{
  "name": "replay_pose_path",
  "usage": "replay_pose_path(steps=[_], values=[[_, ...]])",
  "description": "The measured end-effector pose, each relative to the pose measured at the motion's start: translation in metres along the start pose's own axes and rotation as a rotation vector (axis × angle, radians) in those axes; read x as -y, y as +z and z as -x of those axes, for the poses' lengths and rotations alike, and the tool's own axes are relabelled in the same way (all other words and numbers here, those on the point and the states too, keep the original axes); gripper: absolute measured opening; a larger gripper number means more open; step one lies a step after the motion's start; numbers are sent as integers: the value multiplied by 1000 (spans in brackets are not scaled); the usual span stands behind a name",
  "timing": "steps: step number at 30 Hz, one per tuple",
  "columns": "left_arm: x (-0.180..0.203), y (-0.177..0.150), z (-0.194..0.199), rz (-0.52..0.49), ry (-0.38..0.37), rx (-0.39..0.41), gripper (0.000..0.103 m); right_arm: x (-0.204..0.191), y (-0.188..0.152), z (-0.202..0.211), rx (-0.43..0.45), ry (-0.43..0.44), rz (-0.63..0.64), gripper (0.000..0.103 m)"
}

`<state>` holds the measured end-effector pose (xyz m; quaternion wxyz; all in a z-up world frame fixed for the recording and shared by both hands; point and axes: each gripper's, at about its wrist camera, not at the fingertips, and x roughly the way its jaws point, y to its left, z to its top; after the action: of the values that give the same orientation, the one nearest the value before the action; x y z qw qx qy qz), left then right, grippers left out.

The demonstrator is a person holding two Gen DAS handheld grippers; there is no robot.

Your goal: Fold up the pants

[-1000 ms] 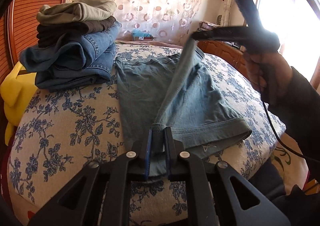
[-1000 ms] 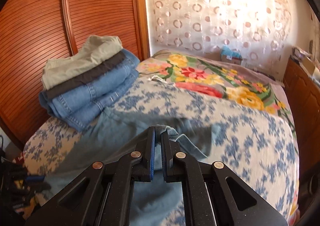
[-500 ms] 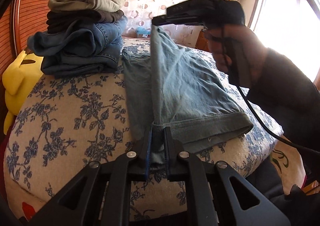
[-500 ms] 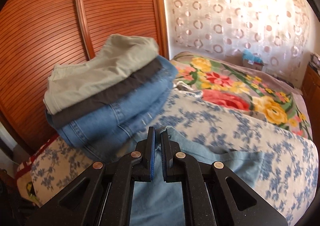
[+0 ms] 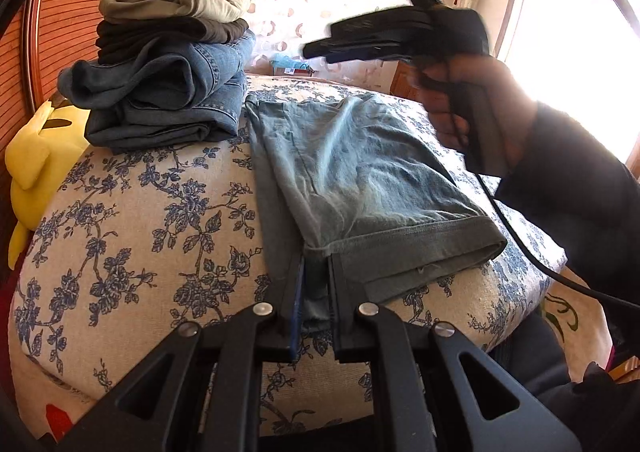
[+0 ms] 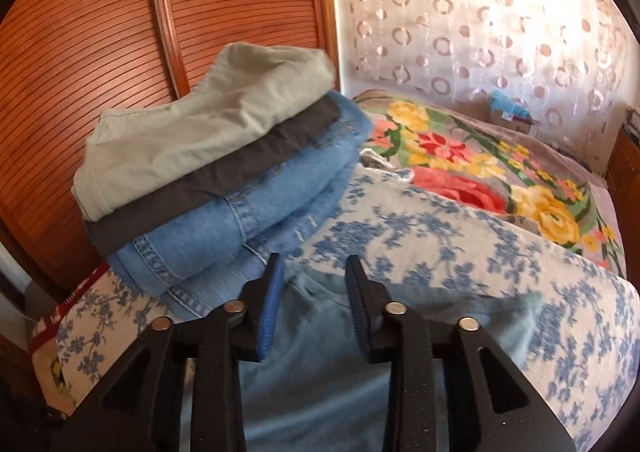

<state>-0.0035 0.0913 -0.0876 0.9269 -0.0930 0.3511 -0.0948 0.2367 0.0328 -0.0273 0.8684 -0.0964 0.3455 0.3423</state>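
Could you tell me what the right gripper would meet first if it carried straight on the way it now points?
Probably the light blue pants lying just under the opening right gripper, though depth is unclear.

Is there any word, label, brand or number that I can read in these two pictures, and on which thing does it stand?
None can be read.
Small box by the curtain: print too small and blurred.
Light blue pants, stack of folded pants: no label visible.

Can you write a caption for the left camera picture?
Left hand-held gripper pinches light blue denim pants on the floral bedspread.
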Motion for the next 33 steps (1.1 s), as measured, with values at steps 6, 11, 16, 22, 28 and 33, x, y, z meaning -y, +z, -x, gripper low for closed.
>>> replay_pose_path(steps=[6, 11, 16, 22, 28, 33], values=[[-2, -1, 0, 0, 1, -3, 10, 34, -32, 31, -11, -58, -39, 35], [-4, 1, -4, 3, 5, -14, 17, 55, -67, 54, -19, -102, -87, 35], [-1, 5, -9, -17, 44, -34, 42, 59, -92, 69, -34, -110, -126, 35], [-9, 8, -9, 1, 44, -31, 65, 43, -120, 94, -31, -116, -99, 36], [-10, 16, -7, -9, 71, -19, 68, 31, -140, 108, -28, -122, -87, 39], [-8, 22, -12, -20, 100, -14, 68, 22, -156, 117, -23, -104, -102, 40]])
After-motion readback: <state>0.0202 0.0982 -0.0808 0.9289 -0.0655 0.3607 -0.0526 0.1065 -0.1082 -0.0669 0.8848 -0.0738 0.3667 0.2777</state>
